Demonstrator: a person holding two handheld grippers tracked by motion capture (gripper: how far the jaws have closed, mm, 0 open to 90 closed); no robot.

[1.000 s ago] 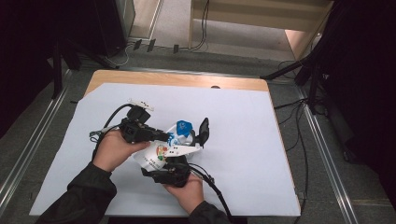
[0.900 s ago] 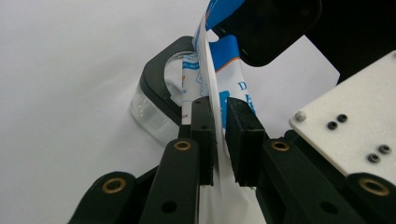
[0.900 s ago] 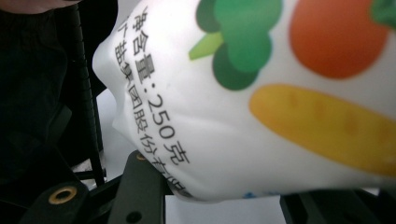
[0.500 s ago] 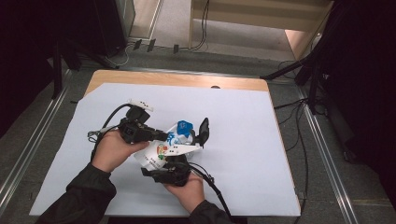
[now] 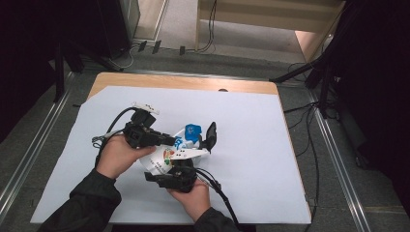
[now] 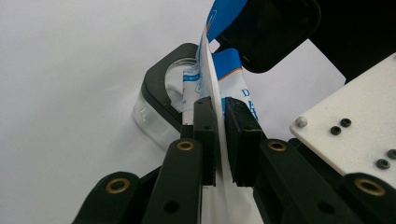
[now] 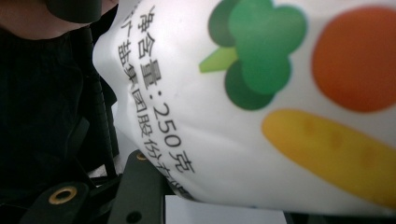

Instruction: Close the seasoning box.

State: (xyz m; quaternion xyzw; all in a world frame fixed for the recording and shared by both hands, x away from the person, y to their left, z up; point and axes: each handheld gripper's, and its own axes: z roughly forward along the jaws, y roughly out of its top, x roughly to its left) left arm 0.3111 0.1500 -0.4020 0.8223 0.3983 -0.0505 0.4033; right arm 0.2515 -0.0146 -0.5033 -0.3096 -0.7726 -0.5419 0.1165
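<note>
White plastic, printed with vegetables: a salt pouch (image 5: 167, 157) is held above the bench (image 5: 251, 145), the left tool (image 6: 220, 135) clamped shut on its blue-printed top edge, the right tool (image 5: 186, 166) gripping its body from below. A clear, black-lidded container (image 6: 159, 109) sits just beyond the pouch. The step looks like tipping salt in; next, the pouch mouth must line up over the container's opening.

The white paper sheet (image 5: 270, 159) covering the wooden desk (image 5: 193, 83) lay bare to the right and far side. Centrally, a white printed plastic pouch (image 5: 167, 157) and a clear black-lidded jar (image 6: 161, 100) blocked passage.
</note>
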